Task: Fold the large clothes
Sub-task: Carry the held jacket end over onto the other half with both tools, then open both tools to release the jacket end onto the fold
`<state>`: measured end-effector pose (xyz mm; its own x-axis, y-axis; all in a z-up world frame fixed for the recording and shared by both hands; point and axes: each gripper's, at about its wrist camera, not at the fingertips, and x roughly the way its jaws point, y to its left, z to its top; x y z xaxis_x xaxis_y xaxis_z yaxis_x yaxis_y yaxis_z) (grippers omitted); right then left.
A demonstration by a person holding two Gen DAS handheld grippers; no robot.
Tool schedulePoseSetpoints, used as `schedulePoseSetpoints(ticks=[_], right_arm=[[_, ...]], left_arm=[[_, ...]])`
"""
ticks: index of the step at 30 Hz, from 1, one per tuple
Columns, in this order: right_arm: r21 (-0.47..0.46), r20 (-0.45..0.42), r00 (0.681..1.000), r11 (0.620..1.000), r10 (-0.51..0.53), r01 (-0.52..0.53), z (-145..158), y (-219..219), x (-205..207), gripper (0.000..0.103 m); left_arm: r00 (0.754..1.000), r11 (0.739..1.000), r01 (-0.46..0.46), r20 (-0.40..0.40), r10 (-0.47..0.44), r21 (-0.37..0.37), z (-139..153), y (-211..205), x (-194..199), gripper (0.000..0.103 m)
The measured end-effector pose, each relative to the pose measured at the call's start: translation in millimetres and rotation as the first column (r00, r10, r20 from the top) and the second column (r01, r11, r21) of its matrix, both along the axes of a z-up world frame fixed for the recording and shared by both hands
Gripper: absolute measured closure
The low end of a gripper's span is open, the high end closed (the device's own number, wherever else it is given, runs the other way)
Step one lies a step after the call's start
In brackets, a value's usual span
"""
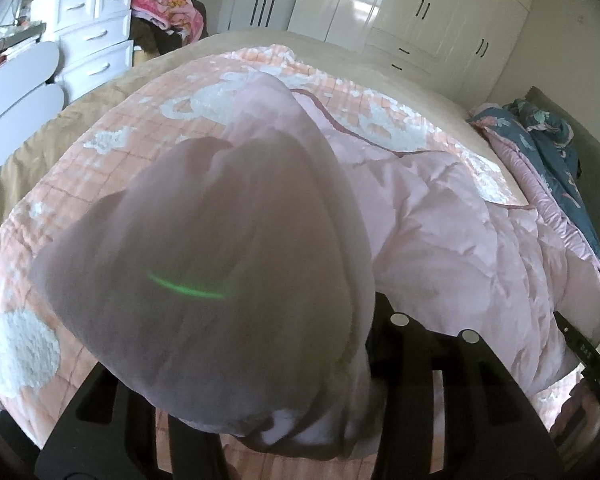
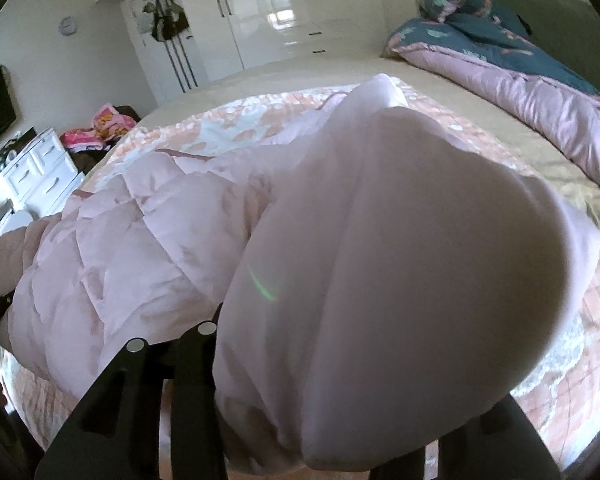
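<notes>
**Padded coat bunched over both claws, fold incomplete**

Nearest the left claw (image 1: pixel 284 432), a thick wad of the pale pink padded coat (image 1: pixel 452 232) is draped over the fingers and hides their tips. Whether its jaws are pressing on the cloth or standing clear cannot be told. The right claw (image 2: pixel 320 440) is in the same condition: a pale bulge of coat fills the space between and above its fingers, and its grip cannot be told either.

Beyond the claws, the rest of the coat lies in a puffy heap on the peach patterned blanket (image 1: pixel 112 160), which is spread over the bed (image 2: pixel 340 68). A blue and pink quilt (image 2: pixel 512 64) lies rumpled at the far side. White wardrobes (image 2: pixel 284 8) stand at the back.

Risks, as judged: slippery, springy padding may slide out of a loose hold and let the fold spring open. With the tips hidden, a claw could also pinch the blanket along with the coat and drag it.
</notes>
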<state>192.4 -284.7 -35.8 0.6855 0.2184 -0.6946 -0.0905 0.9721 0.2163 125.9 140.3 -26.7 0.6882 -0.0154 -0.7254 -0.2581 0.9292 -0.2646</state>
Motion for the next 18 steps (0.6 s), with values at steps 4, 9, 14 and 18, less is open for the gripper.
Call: schedulePoseSetpoints(ticks=[4, 9, 14, 18], right_arm=[[0.037, -0.037, 0.999, 0.999, -0.031, 0.032, -0.9, -5.7, -1.4, 0.050], [0.112, -0.090, 0.994, 0.991, -0.059, 0.069, -7.1, -21.1, -6.6, 0.033], [0.145, -0.111, 0.991, 0.985, -0.080, 0.095, -16.7, -37.4, -16.4, 0.022], [0.143, -0.116, 0.989, 0.983, -0.095, 0.111, -19.9, -43.2, -28.6, 0.017]], left_arm=[[1.000, 1.000, -0.001, -0.002, 0.001, -0.013, -3.3, 4.8, -2.1, 0.066], [1.000, 0.999, -0.002, -0.001, 0.002, -0.042, -9.8, 10.6, -4.9, 0.064], [1.000, 0.997, -0.006, 0.021, 0.007, -0.074, -21.2, 17.9, -12.3, 0.059], [0.999, 0.995, -0.013, 0.035, 0.016, -0.095, -31.3, 24.0, -19.6, 0.053]])
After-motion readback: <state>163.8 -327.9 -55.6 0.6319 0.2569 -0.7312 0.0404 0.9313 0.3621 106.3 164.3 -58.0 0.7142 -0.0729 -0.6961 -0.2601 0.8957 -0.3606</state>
